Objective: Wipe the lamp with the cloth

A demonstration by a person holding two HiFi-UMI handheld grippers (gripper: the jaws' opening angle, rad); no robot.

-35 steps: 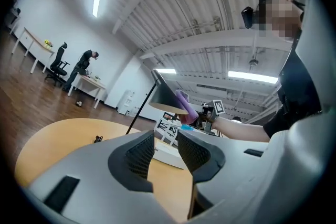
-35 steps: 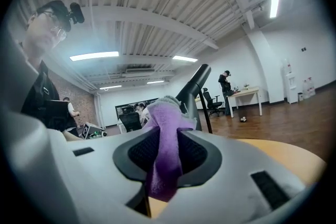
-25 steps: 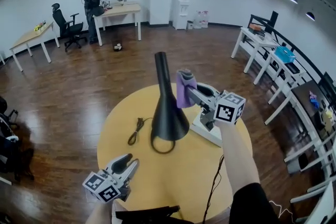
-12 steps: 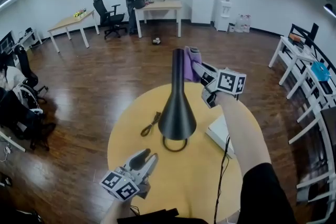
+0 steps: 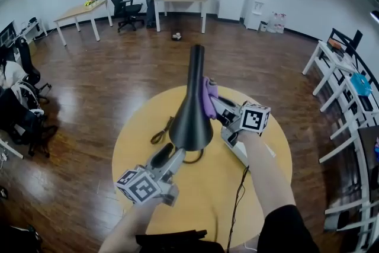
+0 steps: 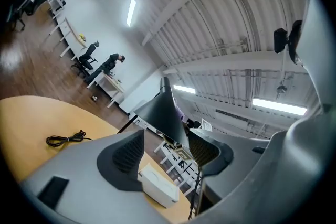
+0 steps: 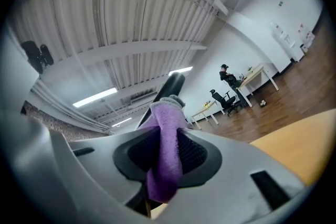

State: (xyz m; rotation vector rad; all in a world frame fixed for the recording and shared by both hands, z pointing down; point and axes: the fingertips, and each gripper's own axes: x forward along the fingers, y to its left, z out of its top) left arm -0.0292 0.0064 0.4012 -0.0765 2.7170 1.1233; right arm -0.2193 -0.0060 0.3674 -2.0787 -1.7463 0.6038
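Lamp stands at the table's centre, with its black cone shade down. Right gripper sits at the lamp's 3 o'clock, its fingers pinched narrow on the purple cloth, which lies against the neck. Left gripper is at the lamp's 6 o'clock. Its fingers are opening wide, the shade in line with the gap, pads not on it. Cable lies at 9 o'clock, white box at 4 o'clock.
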